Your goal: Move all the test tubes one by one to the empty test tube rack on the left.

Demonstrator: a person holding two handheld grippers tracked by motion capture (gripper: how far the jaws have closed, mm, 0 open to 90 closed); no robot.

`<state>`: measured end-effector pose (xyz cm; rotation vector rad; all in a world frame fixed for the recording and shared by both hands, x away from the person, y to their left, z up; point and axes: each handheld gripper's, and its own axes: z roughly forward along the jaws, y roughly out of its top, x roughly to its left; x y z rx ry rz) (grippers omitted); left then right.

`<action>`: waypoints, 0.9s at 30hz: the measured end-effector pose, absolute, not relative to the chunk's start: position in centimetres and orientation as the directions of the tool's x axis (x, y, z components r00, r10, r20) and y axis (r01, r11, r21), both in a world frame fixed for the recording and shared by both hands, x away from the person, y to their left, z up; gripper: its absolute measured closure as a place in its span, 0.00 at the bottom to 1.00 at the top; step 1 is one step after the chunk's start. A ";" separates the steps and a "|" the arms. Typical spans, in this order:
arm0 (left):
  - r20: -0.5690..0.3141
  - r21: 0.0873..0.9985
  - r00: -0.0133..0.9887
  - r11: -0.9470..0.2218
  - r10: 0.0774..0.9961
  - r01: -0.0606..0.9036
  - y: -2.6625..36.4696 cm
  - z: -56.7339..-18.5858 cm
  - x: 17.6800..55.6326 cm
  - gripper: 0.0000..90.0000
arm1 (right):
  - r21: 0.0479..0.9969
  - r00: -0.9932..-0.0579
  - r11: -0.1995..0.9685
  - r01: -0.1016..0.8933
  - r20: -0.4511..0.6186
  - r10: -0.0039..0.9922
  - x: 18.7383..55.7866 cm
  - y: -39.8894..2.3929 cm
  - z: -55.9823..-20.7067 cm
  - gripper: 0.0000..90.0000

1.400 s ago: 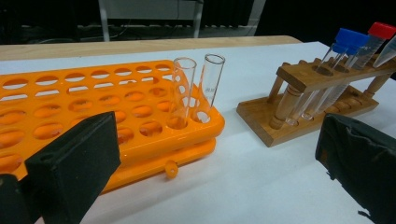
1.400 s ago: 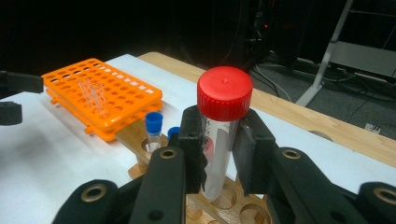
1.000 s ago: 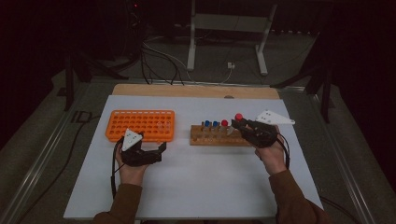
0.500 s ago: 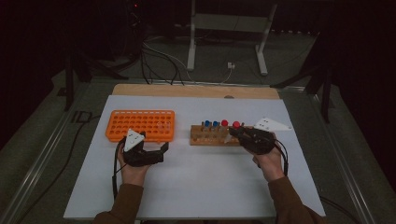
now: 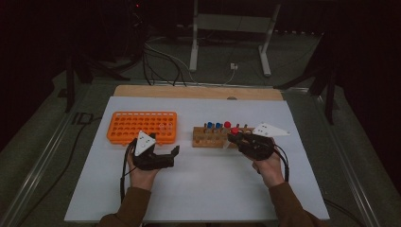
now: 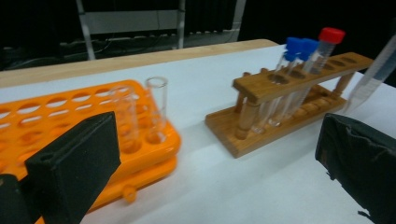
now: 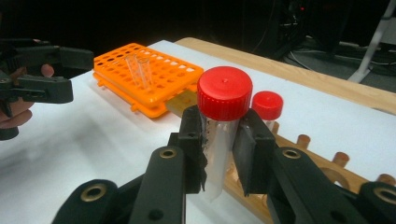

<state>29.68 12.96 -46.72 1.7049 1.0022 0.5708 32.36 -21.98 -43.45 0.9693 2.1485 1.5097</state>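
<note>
My right gripper [image 7: 222, 135] is shut on a clear tube with a red cap [image 7: 224, 92], held upright just in front of the wooden rack [image 5: 213, 139]. In the high view this gripper [image 5: 235, 138] sits at the rack's right half. The rack holds two blue-capped tubes [image 6: 295, 45] and another red-capped tube [image 6: 330, 35]. My left gripper [image 5: 173, 153] is open and holds nothing. It hovers over the white mat between the orange rack [image 5: 142, 126] and the wooden one. Two clear uncapped tubes [image 6: 156, 107] stand in the orange rack.
A white mat [image 5: 198, 189] covers the table, with a wooden board edge [image 5: 198, 92] at the far side. Cables and a metal stand [image 5: 227, 28] lie on the dark floor beyond. Metal rails [image 5: 42, 156] run along both sides.
My left gripper has shifted to the right, toward the wooden rack, still open. The right gripper with its red-capped tube has dipped slightly toward the rack's near side.
</note>
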 end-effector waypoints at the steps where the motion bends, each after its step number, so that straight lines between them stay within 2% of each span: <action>1: -0.090 0.930 0.545 -0.125 0.834 0.345 12.6 -46.6 29.6 0.01 | 0.920 -0.711 0.206 0.334 0.103 0.696 32.4 -21.9 -43.5 0.83; 11: -0.051 0.930 0.636 -0.195 0.770 0.311 8.8 -45.9 30.0 0.02 | 0.914 -0.726 0.222 0.338 0.103 0.680 32.1 -20.7 -43.6 0.83; 21: -0.068 0.923 0.712 -0.226 0.699 0.310 5.2 -46.0 30.5 0.10 | 0.908 -0.736 0.231 0.349 0.114 0.667 31.8 -19.9 -43.8 0.82; 27: -0.052 0.913 0.750 -0.273 0.660 0.304 3.4 -46.2 30.5 0.19 | 0.908 -0.750 0.238 0.345 0.114 0.652 31.5 -19.3 -43.8 0.82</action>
